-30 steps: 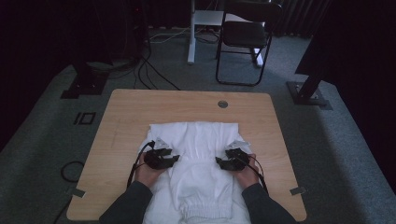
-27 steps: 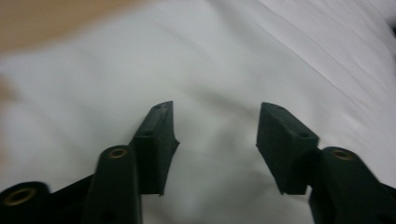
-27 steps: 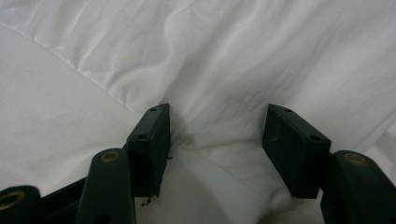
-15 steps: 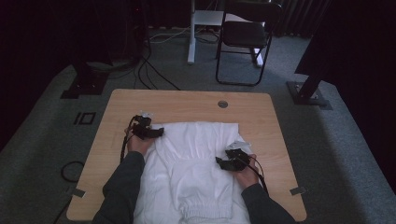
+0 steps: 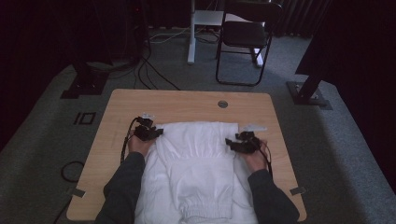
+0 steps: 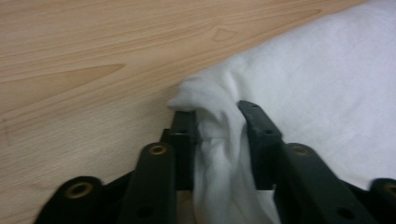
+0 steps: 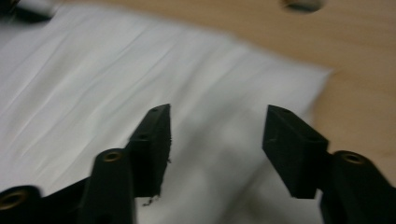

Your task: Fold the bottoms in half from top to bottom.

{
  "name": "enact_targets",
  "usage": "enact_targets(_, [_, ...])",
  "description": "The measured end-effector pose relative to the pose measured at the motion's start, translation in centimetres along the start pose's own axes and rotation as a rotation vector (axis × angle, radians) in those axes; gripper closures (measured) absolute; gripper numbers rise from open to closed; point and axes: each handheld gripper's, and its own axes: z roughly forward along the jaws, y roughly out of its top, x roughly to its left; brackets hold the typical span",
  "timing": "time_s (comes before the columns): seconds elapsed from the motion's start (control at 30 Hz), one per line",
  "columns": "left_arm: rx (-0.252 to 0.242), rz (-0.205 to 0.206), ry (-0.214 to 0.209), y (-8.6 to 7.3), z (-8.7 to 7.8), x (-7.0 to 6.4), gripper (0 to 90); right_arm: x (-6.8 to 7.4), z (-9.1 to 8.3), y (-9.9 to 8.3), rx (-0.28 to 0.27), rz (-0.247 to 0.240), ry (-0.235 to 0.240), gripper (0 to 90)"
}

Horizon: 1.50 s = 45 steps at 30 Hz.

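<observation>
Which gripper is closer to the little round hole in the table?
Right. The right gripper sits just below and beside the hole; the left gripper is farther off, across the white garment.

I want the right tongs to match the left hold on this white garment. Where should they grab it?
Take the white garment at its far right corner, coming in from the right edge over the table. The right tongs hang open above it; the left tongs already pinch the opposite corner, so this would mirror them.
</observation>
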Motion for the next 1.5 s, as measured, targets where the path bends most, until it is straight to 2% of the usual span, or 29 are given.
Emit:
enact_targets(0.13, [-0.006,-0.01,-0.007,-0.1,0.0,0.1,73.4,-3.3,2.5,2.3,0.018,0.078,-0.054,34.0])
enact_targets(0.17, [-0.006,-0.01,-0.009,-0.1,0.0,0.1,73.5,-4.2,3.5,2.7,0.031,0.109,-0.059,32.3])
enact_targets(0.27, [-0.009,-0.012,-0.016,-0.1,0.0,0.2,73.6,-5.6,5.7,2.9,0.061,0.189,-0.046,30.4])
enact_targets(0.3, [-0.009,-0.012,-0.018,-0.1,0.0,0.2,73.6,-5.8,6.2,2.9,0.074,0.194,-0.05,30.2])
enact_targets(0.4, [-0.012,-0.021,-0.026,-0.1,0.0,0.3,73.6,-6.0,7.4,2.7,0.12,0.204,-0.062,30.0])
enact_targets(0.53, [-0.011,-0.024,-0.024,-0.1,0.0,0.3,73.6,-5.3,7.8,2.6,0.135,0.174,-0.06,31.5])
enact_targets(0.6, [-0.01,-0.035,-0.026,-0.1,0.0,0.3,73.8,-4.6,7.8,2.6,0.153,0.122,-0.095,40.2])
enact_targets(0.63, [-0.012,-0.052,-0.033,-0.1,0.0,0.4,74.4,-4.2,7.8,2.6,0.163,0.101,-0.112,49.8])
enact_targets(0.67, [-0.013,-0.061,-0.037,-0.2,0.0,0.5,75.5,-3.9,7.6,2.7,0.18,0.08,-0.13,63.1])
enact_targets(0.7, [-0.017,-0.072,-0.045,-0.2,0.0,0.6,76.7,-3.8,7.5,2.7,0.188,0.082,-0.12,72.1])
enact_targets(0.77, [-0.015,-0.087,-0.053,-0.3,-0.1,0.6,79.2,-3.8,7.4,2.7,0.2,0.102,-0.091,83.1])
enact_targets(0.87, [-0.03,-0.096,-0.057,0.0,-0.5,0.7,82.5,-4.4,6.8,2.9,0.168,0.147,-0.062,85.0])
enact_targets(0.93, [-0.075,-0.126,-0.085,0.4,-1.4,1.0,83.3,-4.8,6.0,3.3,0.127,0.168,-0.047,85.1])
enact_targets(1.0, [-0.15,-0.171,-0.129,1.1,-2.8,1.3,83.4,-5.0,4.8,4.1,0.081,0.151,-0.032,85.2])
enact_targets(1.03, [-0.169,-0.177,-0.136,1.4,-3.2,1.4,83.4,-5.0,4.1,4.7,0.054,0.132,-0.026,85.2])
enact_targets(1.13, [-0.243,-0.16,-0.15,3.2,-5.3,1.0,83.5,-4.9,2.3,6.2,-0.012,0.108,-0.02,85.1])
enact_targets(1.2, [-0.29,-0.143,-0.159,4.2,-6.6,0.6,83.4,-4.7,0.8,7.3,-0.076,0.079,-0.024,85.1])
enact_targets(1.27, [-0.325,-0.129,-0.167,5.0,-7.8,0.3,83.3,-4.7,-0.5,8.3,-0.123,0.074,-0.023,85.0])
enact_targets(1.3, [-0.337,-0.124,-0.168,5.1,-8.2,0.2,83.3,-4.6,-1.2,8.7,-0.147,0.068,-0.012,85.0])
enact_targets(1.4, [-0.356,-0.117,-0.187,5.2,-9.0,-0.1,83.2,-4.3,-2.5,9.0,-0.164,0.046,0.008,84.8])
enact_targets(1.43, [-0.354,-0.084,-0.185,4.8,-9.7,-0.6,83.2,-4.2,-3.0,8.9,-0.167,0.033,0.014,84.9])
enact_targets(1.5, [-0.36,-0.059,-0.198,4.2,-10.4,-1.0,83.1,-3.7,-3.9,8.4,-0.173,0.008,0.026,84.8])
